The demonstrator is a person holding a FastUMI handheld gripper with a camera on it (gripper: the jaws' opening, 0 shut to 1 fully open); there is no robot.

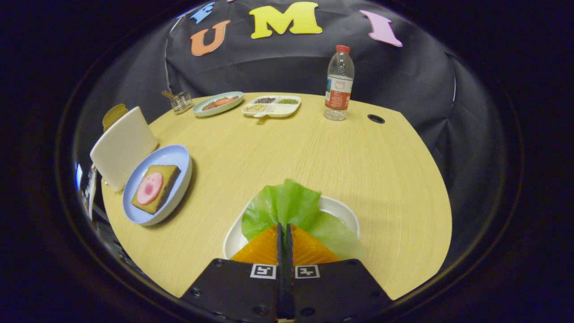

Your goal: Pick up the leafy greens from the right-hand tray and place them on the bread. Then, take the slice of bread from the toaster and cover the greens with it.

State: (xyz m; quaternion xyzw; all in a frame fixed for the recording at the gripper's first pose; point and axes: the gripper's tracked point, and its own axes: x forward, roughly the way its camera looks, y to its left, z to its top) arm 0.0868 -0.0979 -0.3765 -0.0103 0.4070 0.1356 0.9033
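Gripper [284, 233] sits nearest, fingers pressed together with only a thin slit between them, and the near edge of the leafy greens [287, 208] appears pinched in that slit. Grip looks like it takes the leaf by its edge, probably so the sheet hangs free for laying flat later; can't tell how firm the hold is. Greens fan out ahead of the fingers and drape over the white tray [343, 211], on the near right part of the wooden table [314, 152]. Whether the leaf has left the tray, can't tell.

Left of the fingers and a bit farther off: blue plate [177, 157] with a slice of bread [161, 190] lying flat, round pink meat slice [149, 188] on top. That's the drop target, face up, so the greens can go straight on. Just beyond the plate on the left is the white toaster [123, 146], second bread slice [114, 114] poking out of its far end, upright, easy to grab later.

Far side: small glass holder [180, 101], teal plate [218, 103] with food, divided dish [271, 106] of grains, water bottle [339, 83] standing far right. Not task stuff, all well apart from the path.

Judgement: first step in hand, pick of the greens; nothing placed yet.
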